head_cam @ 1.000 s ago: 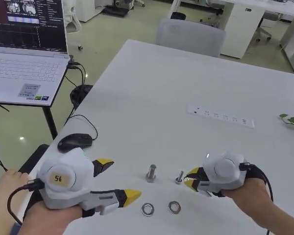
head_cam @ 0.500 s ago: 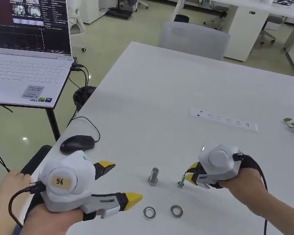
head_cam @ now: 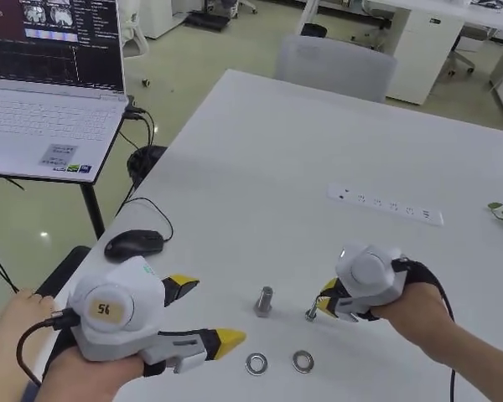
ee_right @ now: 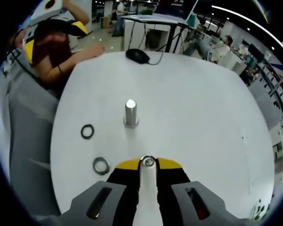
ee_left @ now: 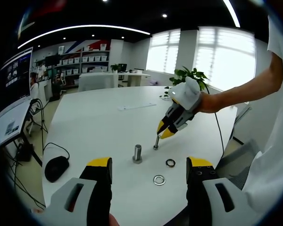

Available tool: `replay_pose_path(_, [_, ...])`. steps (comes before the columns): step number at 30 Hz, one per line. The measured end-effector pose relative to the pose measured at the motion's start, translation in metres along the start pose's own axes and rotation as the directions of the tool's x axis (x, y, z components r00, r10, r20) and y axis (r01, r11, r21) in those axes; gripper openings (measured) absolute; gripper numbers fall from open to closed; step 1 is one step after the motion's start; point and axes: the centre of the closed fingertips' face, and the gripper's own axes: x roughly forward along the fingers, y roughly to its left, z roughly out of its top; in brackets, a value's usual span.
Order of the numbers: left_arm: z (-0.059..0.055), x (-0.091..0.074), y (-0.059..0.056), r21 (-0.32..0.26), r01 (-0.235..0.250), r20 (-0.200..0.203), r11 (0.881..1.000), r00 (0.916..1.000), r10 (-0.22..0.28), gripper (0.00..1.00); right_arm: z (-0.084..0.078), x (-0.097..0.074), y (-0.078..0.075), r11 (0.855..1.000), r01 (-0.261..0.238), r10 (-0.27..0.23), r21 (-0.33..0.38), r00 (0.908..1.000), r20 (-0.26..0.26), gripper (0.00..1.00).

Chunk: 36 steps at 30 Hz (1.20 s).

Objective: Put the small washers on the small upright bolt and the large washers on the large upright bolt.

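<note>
The right hand-held gripper (head_cam: 323, 303) pinches a washer (ee_right: 147, 161) atop the small bolt (head_cam: 310, 315), beside the large bolt (head_cam: 264, 301); the left hand-held gripper (head_cam: 208, 310) gapes open nearby.

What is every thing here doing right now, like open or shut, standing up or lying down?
left gripper: open, holding nothing.
right gripper: shut, tips at the small bolt's top.
large bolt: standing upright.
small bolt: standing upright.
washer by left gripper: lying flat, loose.
second washer: lying flat, loose.
laptop: open, screen lit.
</note>
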Motion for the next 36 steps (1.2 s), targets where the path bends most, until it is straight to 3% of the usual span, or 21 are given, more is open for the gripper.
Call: replay_pose_path(36, [-0.003,-0.004,0.005,-0.012,-0.015,0.003,1.0,0.9999,0.015,0.63,-0.005,0.016,0.0,0.997,-0.034,0.029,-0.07,0.9963,-0.081,0.13])
